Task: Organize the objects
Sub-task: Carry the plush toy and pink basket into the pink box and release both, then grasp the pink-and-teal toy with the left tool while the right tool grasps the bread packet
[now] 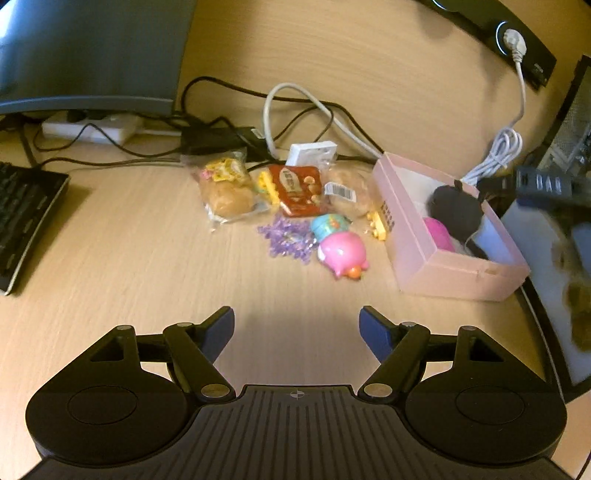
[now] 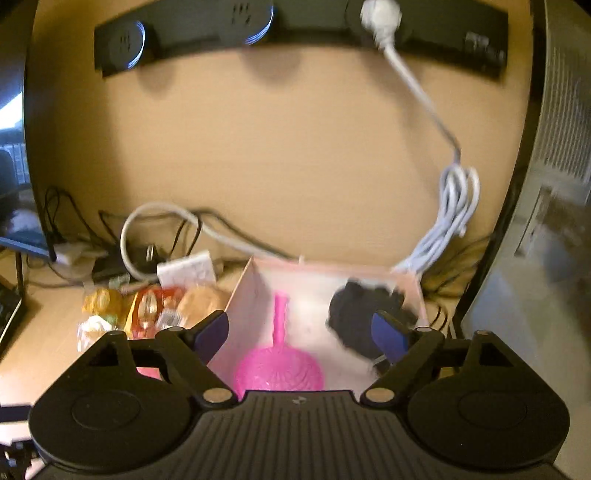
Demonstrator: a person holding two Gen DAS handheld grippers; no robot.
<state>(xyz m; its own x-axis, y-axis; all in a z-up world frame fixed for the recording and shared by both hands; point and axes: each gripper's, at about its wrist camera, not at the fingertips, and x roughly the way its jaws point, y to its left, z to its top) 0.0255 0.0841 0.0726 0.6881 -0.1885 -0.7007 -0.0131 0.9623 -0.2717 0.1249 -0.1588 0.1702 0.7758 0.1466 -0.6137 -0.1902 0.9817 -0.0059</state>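
In the left wrist view a heap of small things lies mid-desk: a pink pig toy (image 1: 343, 256), purple plastic flowers (image 1: 286, 240), a teal toy (image 1: 327, 225), a red snack packet (image 1: 297, 190), two bagged buns (image 1: 227, 192) and a yellow brick (image 1: 378, 223). To their right stands a pink box (image 1: 454, 273) holding a black soft thing (image 1: 456, 212) and something pink. My left gripper (image 1: 297, 328) hangs open and empty in front of the heap. My right gripper (image 2: 299, 334) is open over the box (image 2: 243, 291), above a pink scoop (image 2: 280, 365). The blurred black thing (image 2: 354, 314) lies by its right finger.
A monitor (image 1: 88, 51) and keyboard (image 1: 22, 218) fill the left side. A white power strip (image 1: 92, 127) and tangled cables lie behind the heap. A black socket bar (image 2: 295, 29) runs along the back wall. A coiled white cable (image 2: 454, 206) hangs behind the box. The desk edge curves just right of the box.
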